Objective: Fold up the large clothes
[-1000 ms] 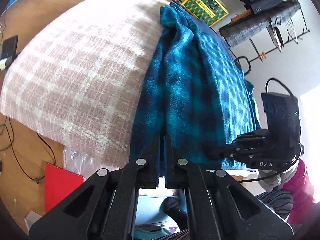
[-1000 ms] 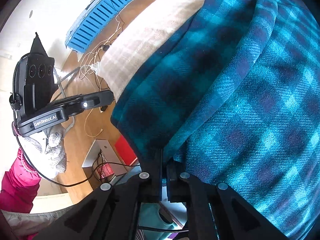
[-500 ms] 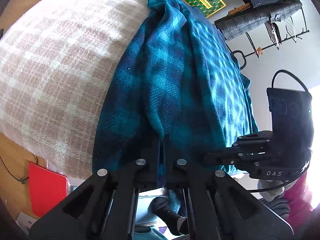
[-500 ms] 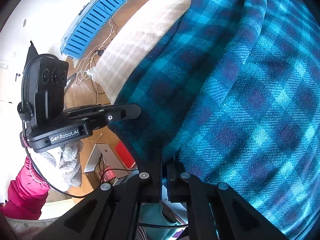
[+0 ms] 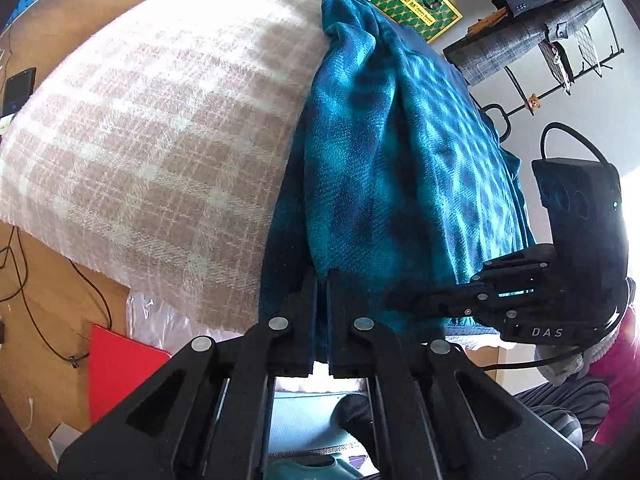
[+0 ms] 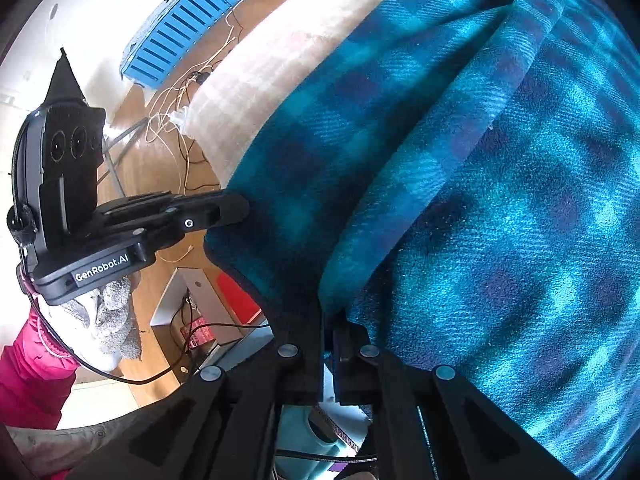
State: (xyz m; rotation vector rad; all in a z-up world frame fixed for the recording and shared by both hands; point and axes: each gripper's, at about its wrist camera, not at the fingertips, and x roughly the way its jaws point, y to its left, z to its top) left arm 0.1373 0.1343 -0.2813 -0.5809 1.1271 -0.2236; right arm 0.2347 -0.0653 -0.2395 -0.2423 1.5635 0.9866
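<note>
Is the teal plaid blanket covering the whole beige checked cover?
No, the teal plaid blanket lies along one side only, leaving a broad stretch of the beige checked cover bare.

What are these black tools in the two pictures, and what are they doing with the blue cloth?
No robot is here: a person holds one two-finger gripper in each hand, each with its own fisheye camera looking along its fingers. One picture is from the left gripper, the other from the right gripper; each also shows the other tool from the side. A teal and dark blue checked fleece garment lies on a beige and white checked blanket covering the surface. Both grippers are shut on the garment's near edge.
</note>
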